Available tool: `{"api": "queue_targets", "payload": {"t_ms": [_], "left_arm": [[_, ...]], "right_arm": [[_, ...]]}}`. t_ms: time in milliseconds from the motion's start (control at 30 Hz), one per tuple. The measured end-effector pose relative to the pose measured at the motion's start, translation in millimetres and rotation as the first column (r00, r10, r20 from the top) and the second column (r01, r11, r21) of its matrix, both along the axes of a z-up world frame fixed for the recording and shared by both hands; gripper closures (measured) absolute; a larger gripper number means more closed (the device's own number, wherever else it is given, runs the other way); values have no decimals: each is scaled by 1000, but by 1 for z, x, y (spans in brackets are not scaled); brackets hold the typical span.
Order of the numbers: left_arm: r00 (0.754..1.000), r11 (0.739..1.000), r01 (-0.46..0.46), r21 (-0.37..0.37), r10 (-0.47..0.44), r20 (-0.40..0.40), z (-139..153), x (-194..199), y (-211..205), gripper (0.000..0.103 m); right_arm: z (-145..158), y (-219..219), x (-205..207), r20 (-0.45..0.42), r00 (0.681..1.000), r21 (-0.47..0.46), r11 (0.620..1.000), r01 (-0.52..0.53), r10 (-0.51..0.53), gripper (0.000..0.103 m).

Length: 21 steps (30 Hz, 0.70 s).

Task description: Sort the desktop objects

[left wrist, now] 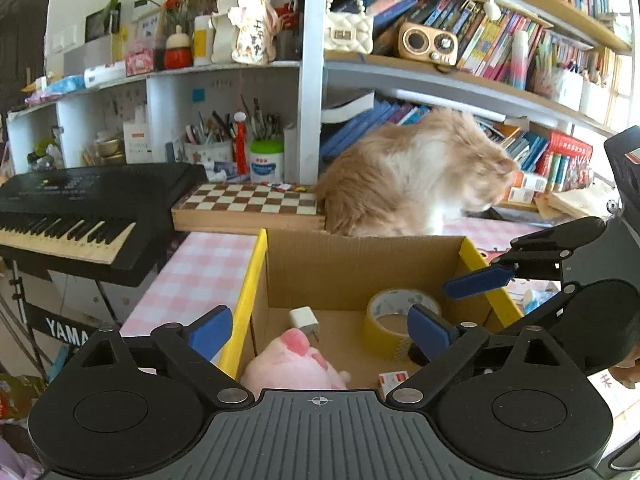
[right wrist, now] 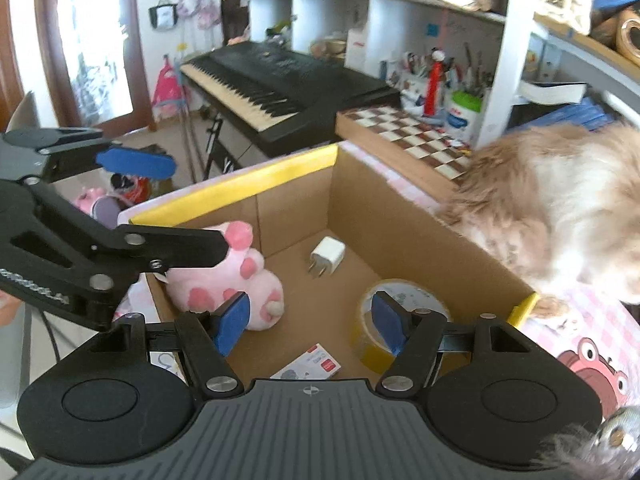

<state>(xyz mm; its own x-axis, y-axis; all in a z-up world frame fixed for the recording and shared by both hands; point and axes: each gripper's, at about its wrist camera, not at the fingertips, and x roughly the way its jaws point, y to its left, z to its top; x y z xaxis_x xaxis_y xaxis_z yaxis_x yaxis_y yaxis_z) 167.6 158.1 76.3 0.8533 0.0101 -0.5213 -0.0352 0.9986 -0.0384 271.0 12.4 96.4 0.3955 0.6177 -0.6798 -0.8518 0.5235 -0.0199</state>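
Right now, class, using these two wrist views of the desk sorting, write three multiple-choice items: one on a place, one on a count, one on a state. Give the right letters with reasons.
1. Where does the white square plug charger lie?
A. on the chessboard
B. on the floor of the open brown cardboard box
C. on the keyboard

2. How many things lie in the box?
A. two
B. six
C. four

3. How do the left tongs stand?
A. open, empty
B. shut on the tape
C. shut on the toy

Answers:
1 B: the charger rests on the box floor near the back wall.
2 C: the charger, the pink plush toy, the yellow roll of tape and the small red and white card packet.
3 A: the blue pads stand wide apart with nothing pressed between them.
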Motion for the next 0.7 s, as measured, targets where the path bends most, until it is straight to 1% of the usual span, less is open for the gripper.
{"api": "queue_targets", "payload": {"t_ms": [233,300,400,533,700], "left_arm": [[1000,1000,10,-11,-10,17,1,-22,-4,6],[1000,1000,9,-18,-8,26,1,-30,-6,6],[999,999,7,-36,-6,33,0,-44,-8,5],[999,999,14,-52,-12,31,-2,-65,-11,5],[999,998,31,-47,-30,20,-4,-90,-17,5]], "right_arm": [[9,-15,-22,42,997,28,998,60,-61,37],[10,-20,-30,57,994,38,995,88,-91,35],[10,-29,-42,71,988,56,990,132,-136,34],[8,-41,-62,72,978,76,979,190,-196,34],[3,-56,-89,56,965,93,963,251,-257,35]]}}
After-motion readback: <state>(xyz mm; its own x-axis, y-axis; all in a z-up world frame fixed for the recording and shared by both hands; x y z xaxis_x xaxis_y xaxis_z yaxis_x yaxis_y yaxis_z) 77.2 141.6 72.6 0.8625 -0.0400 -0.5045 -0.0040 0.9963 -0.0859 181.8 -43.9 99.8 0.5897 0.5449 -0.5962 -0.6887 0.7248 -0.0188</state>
